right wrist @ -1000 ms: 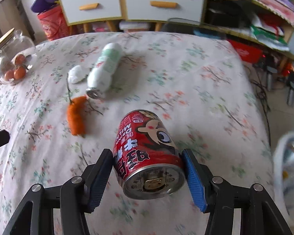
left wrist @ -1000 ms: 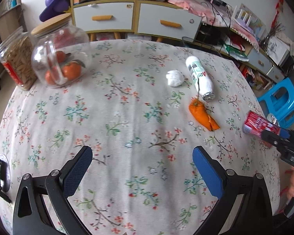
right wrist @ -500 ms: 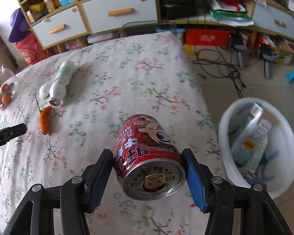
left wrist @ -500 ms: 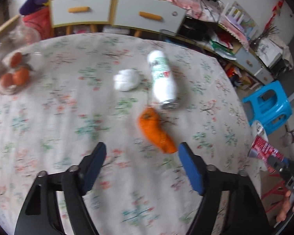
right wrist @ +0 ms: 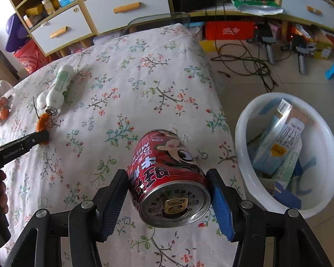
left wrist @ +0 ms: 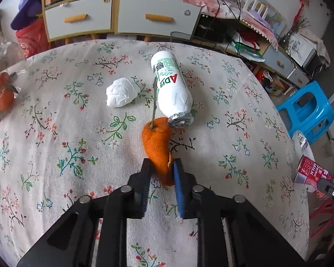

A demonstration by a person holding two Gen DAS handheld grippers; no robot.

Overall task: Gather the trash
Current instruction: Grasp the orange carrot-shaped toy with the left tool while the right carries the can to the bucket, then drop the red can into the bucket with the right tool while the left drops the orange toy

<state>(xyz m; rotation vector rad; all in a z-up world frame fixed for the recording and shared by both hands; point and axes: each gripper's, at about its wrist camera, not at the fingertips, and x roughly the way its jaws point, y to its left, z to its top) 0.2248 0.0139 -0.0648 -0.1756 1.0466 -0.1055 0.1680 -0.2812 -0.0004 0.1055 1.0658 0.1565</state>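
Observation:
My left gripper [left wrist: 160,166] is shut on the near end of an orange peel [left wrist: 157,142] that lies on the floral tablecloth [left wrist: 55,133]. A white drink bottle [left wrist: 170,86] lies on its side just beyond the peel, with a crumpled white tissue [left wrist: 121,92] to its left. My right gripper [right wrist: 169,191] is shut on a red milk can [right wrist: 167,175], held above the table's right edge. The can also shows in the left wrist view [left wrist: 310,173]. A white bin [right wrist: 251,115] with several cartons inside stands on the floor to the right.
A glass jar with oranges [left wrist: 2,93] sits at the table's left edge. A blue plastic stool [left wrist: 305,109] stands on the floor to the right. Drawers and cluttered shelves [left wrist: 122,15] line the back wall. Cables [right wrist: 240,60] lie on the floor.
My left gripper moved forward to the orange peel and shut on it. My right gripper carried the can right, beside the white bin.

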